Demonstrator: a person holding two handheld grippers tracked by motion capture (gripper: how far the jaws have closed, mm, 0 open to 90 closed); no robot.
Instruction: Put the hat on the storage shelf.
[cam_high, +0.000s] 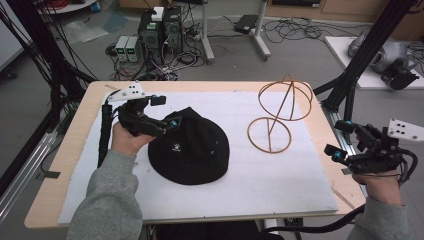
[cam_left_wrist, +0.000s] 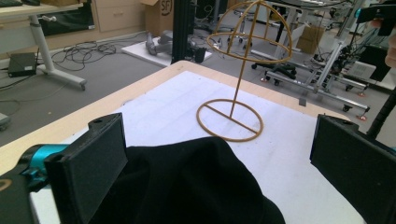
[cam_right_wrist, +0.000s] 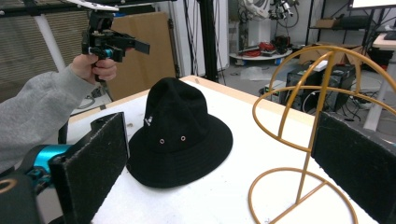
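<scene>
While the black hat lies brim-down on the white mat of the desk, the left hand-held gripper hangs just above its left edge, jaws spread wide and holding nothing. The right hand-held gripper is well apart, beyond the right edge of the desk, also wide open and empty. Between it and the hat stands a golden wire hat stand, upright. Computers and cables sit on the floor behind.

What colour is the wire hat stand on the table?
Golden yellow. The hat stand shows best in the right gripper view.
</scene>
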